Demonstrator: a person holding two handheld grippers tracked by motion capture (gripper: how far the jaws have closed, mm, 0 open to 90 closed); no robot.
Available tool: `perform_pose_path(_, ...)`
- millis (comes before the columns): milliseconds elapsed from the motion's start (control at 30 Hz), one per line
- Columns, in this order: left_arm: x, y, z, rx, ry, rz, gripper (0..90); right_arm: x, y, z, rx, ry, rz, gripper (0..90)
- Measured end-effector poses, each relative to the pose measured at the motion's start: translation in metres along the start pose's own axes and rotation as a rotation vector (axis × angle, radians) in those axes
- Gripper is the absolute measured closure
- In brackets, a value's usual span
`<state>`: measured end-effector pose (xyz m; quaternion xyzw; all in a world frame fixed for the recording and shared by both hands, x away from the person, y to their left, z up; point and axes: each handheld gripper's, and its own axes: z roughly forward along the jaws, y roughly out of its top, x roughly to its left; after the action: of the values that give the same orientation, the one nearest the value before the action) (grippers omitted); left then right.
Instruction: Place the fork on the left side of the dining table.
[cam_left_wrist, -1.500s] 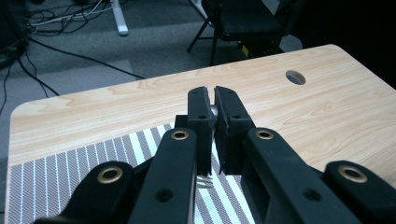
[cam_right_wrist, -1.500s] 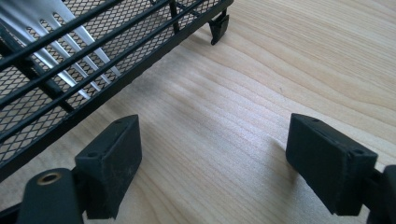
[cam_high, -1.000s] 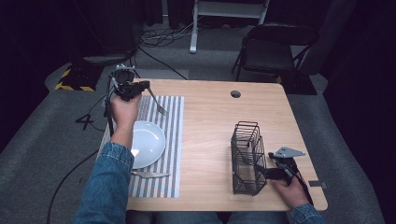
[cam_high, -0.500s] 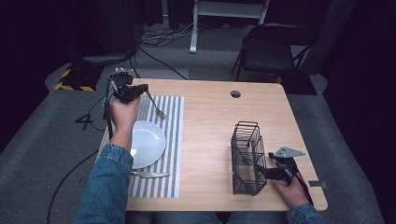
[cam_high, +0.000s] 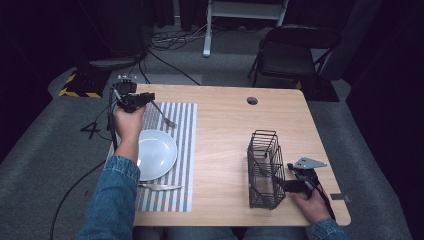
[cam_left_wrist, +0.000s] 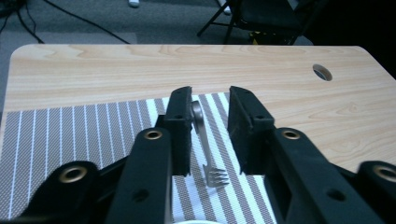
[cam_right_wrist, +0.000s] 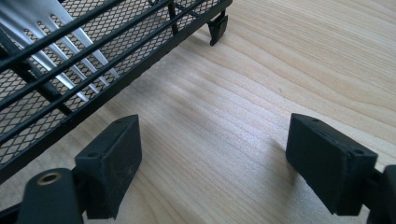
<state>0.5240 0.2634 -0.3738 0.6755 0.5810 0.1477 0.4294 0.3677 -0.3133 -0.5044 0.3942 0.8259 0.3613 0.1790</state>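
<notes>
left gripper (cam_left_wrist: 210, 135) jaws just opening, fork (cam_left_wrist: 205, 149) loose between them on placemat (cam_left_wrist: 70, 135) near table's far-left corner; right gripper (cam_right_wrist: 215, 163) jaws apart beside wire basket (cam_right_wrist: 70, 70).

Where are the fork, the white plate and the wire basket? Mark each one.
fork (cam_left_wrist: 204, 147): left gripper view, middle of its handle, between the open jaws.
white plate (cam_high: 159, 154): high view, bare centre of the dish.
wire basket (cam_high: 264, 172): high view, its near side wall.

No readable text, labels, brand names or numbers anywhere, only black-and-yellow hazard striping (cam_high: 76, 85) on the floor, without lettering
</notes>
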Motion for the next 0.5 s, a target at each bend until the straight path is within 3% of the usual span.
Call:
perform_pose_path(67,0.005,-0.001,0.000,0.009,0.019,-0.006,57.3,0.000,0.000,0.000,0.000,0.000,0.000,18.4)
perform_pose_path(200,0.009,-0.002,0.000,0.011,0.029,-0.011,51.8,0.000,0.000,0.000,0.000,0.000,0.000,18.4)
perform_pose_path(367,0.015,-0.005,0.003,0.024,0.051,-0.018,50.2,0.000,0.000,0.000,0.000,-0.001,0.001,18.4)
perform_pose_path(500,0.023,-0.006,0.003,0.032,0.054,-0.047,49.8,0.000,0.000,0.000,0.000,-0.001,0.001,18.4)
